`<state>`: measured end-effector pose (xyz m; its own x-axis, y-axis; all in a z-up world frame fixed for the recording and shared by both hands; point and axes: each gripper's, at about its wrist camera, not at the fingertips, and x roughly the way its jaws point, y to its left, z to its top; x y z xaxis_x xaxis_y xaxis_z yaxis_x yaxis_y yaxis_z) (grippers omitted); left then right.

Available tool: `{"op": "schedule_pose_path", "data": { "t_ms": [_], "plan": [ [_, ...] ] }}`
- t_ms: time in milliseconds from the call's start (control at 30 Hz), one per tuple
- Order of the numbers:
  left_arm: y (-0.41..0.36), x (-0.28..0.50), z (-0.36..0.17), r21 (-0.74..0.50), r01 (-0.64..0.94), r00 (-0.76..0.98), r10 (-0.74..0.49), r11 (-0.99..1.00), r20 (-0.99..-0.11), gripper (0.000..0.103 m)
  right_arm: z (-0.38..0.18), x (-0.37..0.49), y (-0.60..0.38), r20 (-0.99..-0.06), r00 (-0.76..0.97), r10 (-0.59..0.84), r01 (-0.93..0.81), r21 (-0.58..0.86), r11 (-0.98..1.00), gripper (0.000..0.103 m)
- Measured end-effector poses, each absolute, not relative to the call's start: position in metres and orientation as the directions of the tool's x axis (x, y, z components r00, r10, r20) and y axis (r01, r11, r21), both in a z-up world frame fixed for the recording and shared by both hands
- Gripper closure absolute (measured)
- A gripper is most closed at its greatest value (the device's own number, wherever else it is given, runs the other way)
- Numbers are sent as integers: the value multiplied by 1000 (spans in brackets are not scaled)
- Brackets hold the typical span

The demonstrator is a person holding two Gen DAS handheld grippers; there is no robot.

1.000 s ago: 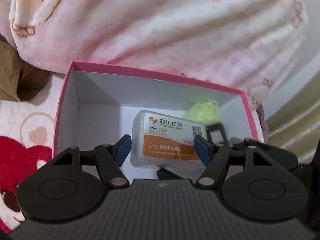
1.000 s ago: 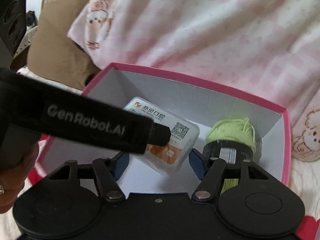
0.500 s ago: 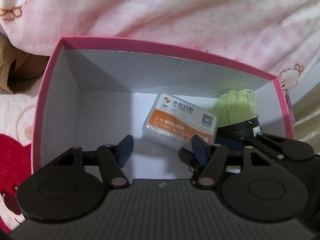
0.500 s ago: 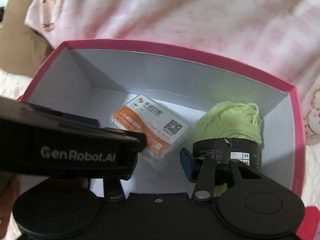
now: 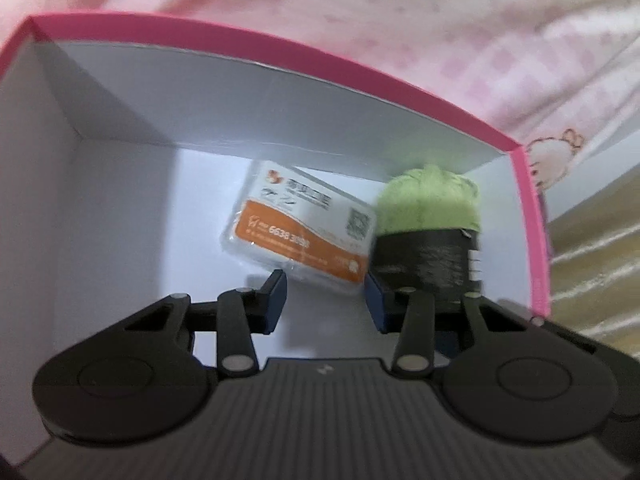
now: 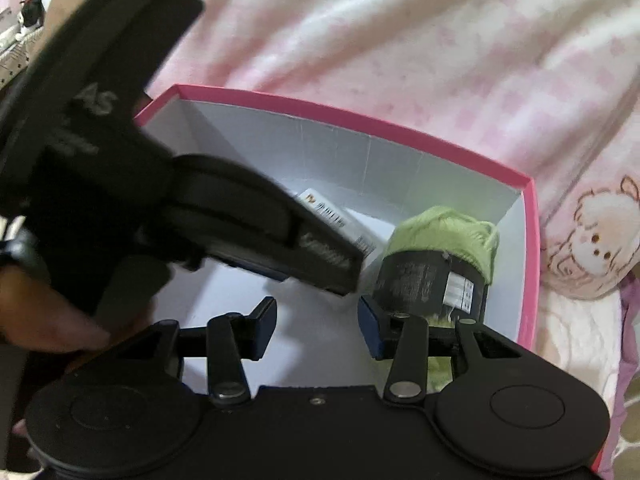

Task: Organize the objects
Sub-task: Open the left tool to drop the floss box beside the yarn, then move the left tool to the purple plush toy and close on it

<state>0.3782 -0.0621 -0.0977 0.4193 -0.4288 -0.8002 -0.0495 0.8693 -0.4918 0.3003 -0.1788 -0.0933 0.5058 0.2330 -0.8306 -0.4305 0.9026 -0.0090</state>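
Yarn (image 5: 428, 204), a pale green ball with a black paper band, sits in the right far corner of the pink box (image 5: 256, 42), whose inside is white. Just left of it and touching lies a flat clear case (image 5: 298, 236) with an orange and white label, tilted against the far wall. Both hand-held tools reach down into the box. The left gripper (image 5: 326, 300) has just been closing; its blue fingers (image 5: 276, 300) now stand narrow with only bare box floor between them, the case's near edge just beyond the tips. The right gripper (image 6: 318, 330) has also been closing, its fingers (image 6: 264, 328) narrow and holding nothing, the right one beside the yarn's band. A hand (image 6: 52, 316) grips the left tool. Pink checked bedding (image 6: 400, 40) lies behind the box.
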Motion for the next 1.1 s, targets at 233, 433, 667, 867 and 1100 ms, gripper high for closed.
{"op": "schedule_pose_path", "data": {
  "t_ms": [233,433,667,867,1100],
  "plan": [
    [-70,361,-76,-416,63,418,-403,907,-814,59,-87,281,-200,-807,516,287,-413,59,909,55],
    [-66,333,-33,-339,157,451,-373,928,-811,49,-61,266,-217,-795,521,310,-443,58,895,54],
    [-60,290,20,-305,238,437,-382,922,-814,42,-5,215,-233,-771,544,329,-478,38,878,50],
    [-57,240,70,-244,283,439,-351,928,-827,39,23,176,-241,-711,629,315,-457,-10,890,47],
    [-45,182,103,-259,316,427,-380,913,-821,33,62,120,-247,-693,635,341,-473,1,881,34]
  ]
}}
